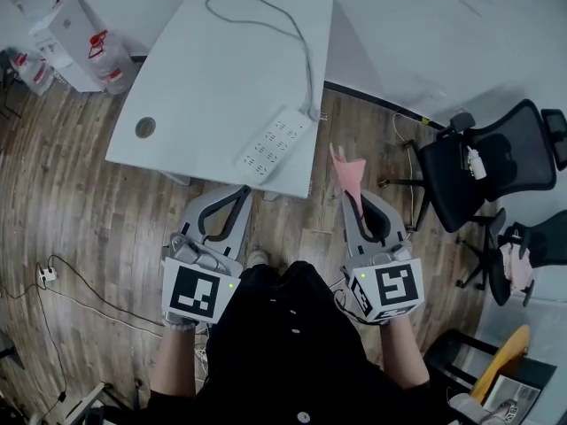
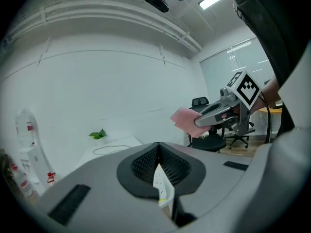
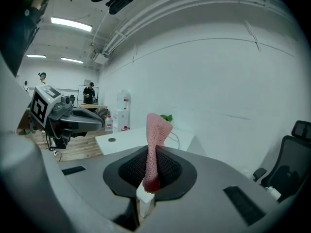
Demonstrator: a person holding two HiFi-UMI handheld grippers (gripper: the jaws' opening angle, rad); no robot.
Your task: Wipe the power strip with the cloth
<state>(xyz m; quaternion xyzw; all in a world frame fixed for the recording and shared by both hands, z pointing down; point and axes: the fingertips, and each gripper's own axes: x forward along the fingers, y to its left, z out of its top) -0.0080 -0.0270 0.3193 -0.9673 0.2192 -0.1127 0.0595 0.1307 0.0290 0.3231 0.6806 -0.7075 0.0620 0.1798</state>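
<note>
The left tongs [image 1: 239, 190] are closed tip to tip with nothing held. The right tongs [image 1: 353, 200] are clamped on the pink cloth [image 1: 347, 173], which sticks up past their tips. The power strip [image 1: 274, 142] lies ahead of both tongs, between their lines, slantwise at the near edge of the white table [image 1: 204, 87], apart from the cloth. Its cable [image 1: 285, 27] loops away over the tabletop. Black chairs [image 1: 485, 168] stand to the right of the right tongs. Water bottles [image 1: 104, 57] stand far ahead-left. A cord [image 1: 75, 283] trails on the wooden floor left of the left tongs.
</note>
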